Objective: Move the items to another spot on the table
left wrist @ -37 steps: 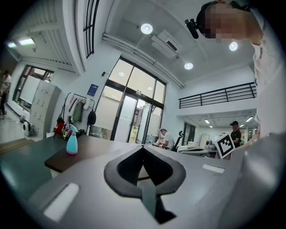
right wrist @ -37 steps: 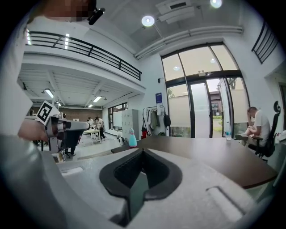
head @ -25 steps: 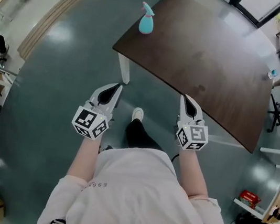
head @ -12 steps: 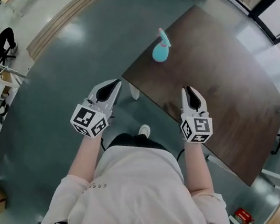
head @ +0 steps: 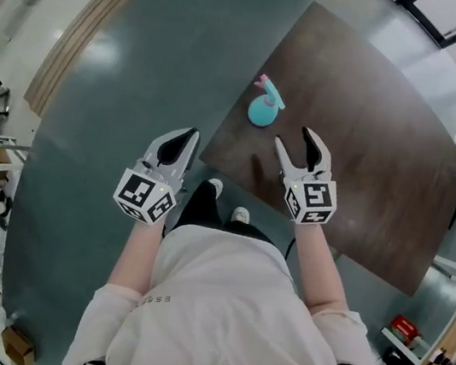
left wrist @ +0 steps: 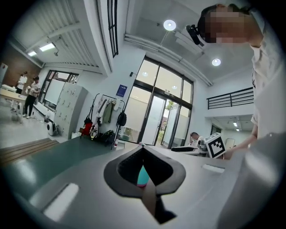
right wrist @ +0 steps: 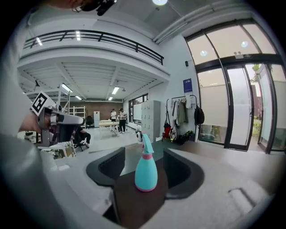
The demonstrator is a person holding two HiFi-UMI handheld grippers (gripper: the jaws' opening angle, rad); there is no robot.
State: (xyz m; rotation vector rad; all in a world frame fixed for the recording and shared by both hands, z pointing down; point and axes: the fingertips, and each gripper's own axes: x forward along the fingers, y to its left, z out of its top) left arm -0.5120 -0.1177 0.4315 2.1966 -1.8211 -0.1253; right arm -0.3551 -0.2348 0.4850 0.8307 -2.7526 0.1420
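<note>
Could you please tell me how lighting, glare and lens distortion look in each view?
Head view: fisheye bows the edges of the dark brown wooden table, and lamp glare spots the glossy grey-green floor. Left gripper view: black vignette, glass doors washed out. Right gripper view: the turquoise plastic spray bottle is sharp; the windows blow out.

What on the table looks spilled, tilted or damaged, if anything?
Nothing stands out. The teal spray bottle stands upright on the dark table, near its edge, and no spill or damage shows.
</note>
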